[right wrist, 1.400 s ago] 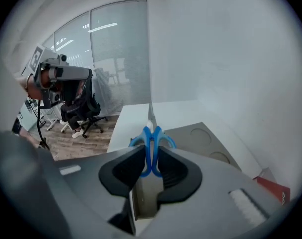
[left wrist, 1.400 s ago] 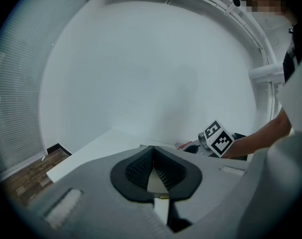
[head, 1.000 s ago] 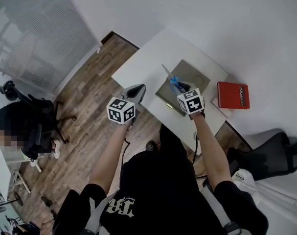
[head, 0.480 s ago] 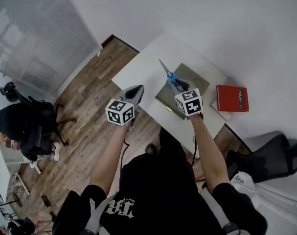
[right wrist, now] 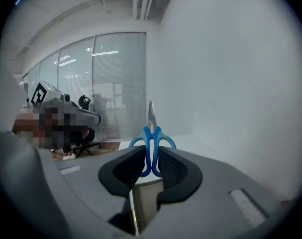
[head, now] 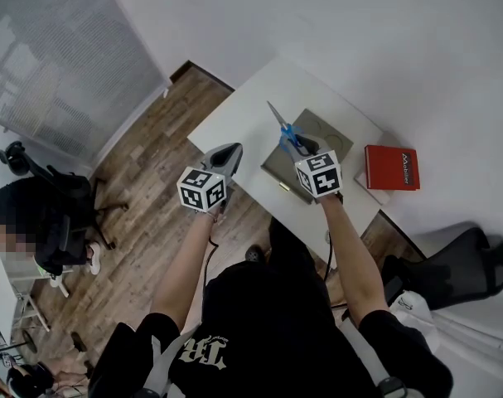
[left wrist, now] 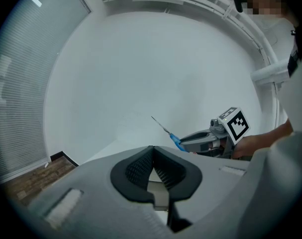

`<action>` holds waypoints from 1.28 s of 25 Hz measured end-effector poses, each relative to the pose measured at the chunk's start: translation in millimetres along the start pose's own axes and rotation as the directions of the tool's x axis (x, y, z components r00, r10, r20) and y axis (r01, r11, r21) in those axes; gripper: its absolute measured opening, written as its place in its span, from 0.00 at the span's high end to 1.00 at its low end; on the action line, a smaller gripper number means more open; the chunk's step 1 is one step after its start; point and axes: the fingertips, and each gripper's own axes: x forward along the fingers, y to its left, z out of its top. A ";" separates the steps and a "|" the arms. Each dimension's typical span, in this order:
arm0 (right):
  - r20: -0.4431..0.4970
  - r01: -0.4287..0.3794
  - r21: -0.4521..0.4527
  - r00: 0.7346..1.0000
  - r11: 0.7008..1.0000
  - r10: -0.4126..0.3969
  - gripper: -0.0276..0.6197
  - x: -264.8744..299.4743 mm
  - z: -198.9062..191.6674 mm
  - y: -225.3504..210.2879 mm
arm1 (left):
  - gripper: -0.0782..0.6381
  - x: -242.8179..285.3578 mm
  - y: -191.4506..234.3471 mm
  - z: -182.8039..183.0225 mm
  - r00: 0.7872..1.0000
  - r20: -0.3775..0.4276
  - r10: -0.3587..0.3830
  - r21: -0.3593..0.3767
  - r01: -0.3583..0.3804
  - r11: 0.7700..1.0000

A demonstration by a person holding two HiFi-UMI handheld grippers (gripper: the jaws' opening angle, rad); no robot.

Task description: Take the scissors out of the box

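Right hand-held gripper point(head: 295, 144), jaws clamped on the blue handles of the scissors point(head: 282, 126), has raised them blades-up above the box point(head: 273, 171) on the table point(head: 247, 114), so removal looks nearly done; left hand-held gripper point(head: 231, 148), jaws together and empty, hangs left of the box.

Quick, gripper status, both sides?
Left gripper: closed, empty.
Right gripper: closed on the scissors.
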 end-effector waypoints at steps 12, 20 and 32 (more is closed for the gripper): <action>-0.008 0.007 0.009 1.000 1.000 -0.007 0.82 1.2 -1.9 -2.2 | 0.89 3.1 1.7 4.0 1.000 -0.004 -0.015 0.007 0.015 1.000; -0.007 0.027 0.024 1.000 0.999 -0.027 0.82 -1.3 -3.1 -10.8 | 0.89 11.4 2.0 8.7 0.999 -0.004 -0.032 0.014 0.032 0.999; -0.016 0.086 0.053 0.996 0.995 -0.086 0.82 -16.6 -12.2 -34.5 | 0.89 33.6 -9.5 13.6 0.996 -0.009 -0.086 0.023 0.086 0.996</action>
